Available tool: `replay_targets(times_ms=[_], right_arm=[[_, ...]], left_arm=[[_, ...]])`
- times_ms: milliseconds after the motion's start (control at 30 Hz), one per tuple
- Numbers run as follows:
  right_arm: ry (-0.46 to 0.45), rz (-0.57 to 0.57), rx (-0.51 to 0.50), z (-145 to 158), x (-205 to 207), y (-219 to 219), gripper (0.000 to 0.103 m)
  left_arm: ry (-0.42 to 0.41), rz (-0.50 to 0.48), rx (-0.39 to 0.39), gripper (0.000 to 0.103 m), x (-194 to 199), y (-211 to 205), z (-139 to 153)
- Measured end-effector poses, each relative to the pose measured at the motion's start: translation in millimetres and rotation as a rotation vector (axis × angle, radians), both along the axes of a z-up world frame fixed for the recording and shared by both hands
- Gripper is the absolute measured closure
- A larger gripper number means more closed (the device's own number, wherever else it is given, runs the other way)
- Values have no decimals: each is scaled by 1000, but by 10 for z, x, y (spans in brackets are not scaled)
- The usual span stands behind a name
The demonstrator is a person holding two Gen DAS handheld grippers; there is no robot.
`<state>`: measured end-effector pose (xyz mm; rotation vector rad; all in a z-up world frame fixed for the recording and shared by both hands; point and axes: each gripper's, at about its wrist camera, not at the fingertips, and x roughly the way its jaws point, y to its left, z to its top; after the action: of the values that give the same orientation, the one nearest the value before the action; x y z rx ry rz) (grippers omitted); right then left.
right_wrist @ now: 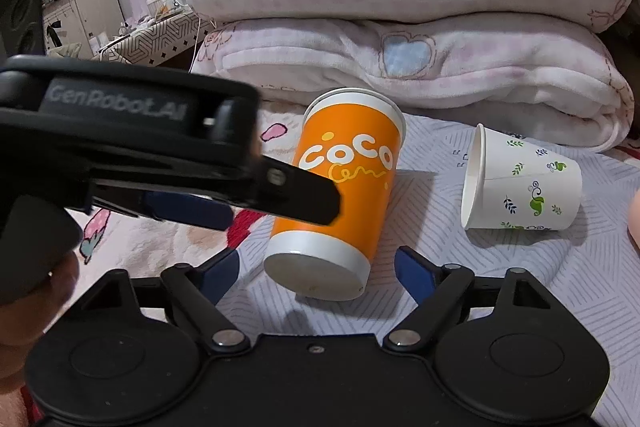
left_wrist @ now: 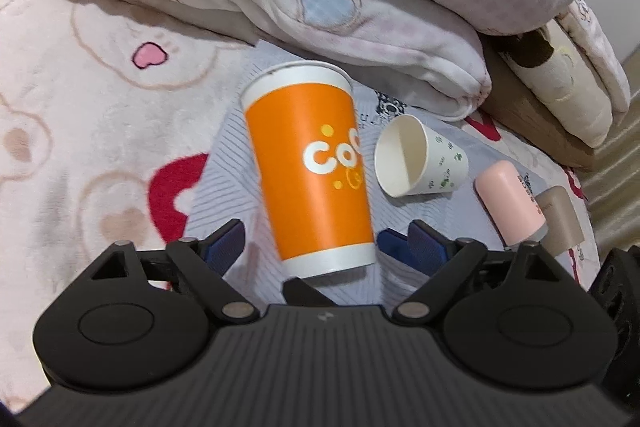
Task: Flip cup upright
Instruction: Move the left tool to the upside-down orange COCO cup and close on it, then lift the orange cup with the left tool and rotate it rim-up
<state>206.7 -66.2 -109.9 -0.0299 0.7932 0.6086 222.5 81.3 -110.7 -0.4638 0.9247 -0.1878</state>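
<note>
Both are spread wide right now. Left gripper has its blue pads well apart, gripping nothing. Right gripper is the same, fingers splayed, with the left one reaching across ahead of it.

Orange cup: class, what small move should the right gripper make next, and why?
Probably ease the right gripper forward, then close it. The orange cup lies on its side on the bedding, base toward the open gripper, not yet between the fingers. The left gripper is open too, so nothing holds the cup.
</note>
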Motion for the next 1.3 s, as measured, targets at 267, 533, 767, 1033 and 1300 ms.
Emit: replay_targets(times_ms=[267, 533, 767, 1033, 1300], right_arm=[[6, -9, 7, -120, 62, 43, 33], [-6, -11, -5, -113, 11, 46, 34], [0, -27, -29, -74, -57, 22, 34], [-29, -38, -64, 120, -274, -80, 34], [-50, -89, -112, 457, -722, -340, 34]], left_arm=[[57, 15, -47, 38, 47, 36, -126], [32, -9, 4, 50, -8, -43, -53], [39, -24, -13, 50, -80, -82, -34], [-9, -75, 27, 51, -381, -306, 172], [-15, -209, -49, 51, -730, -549, 372]])
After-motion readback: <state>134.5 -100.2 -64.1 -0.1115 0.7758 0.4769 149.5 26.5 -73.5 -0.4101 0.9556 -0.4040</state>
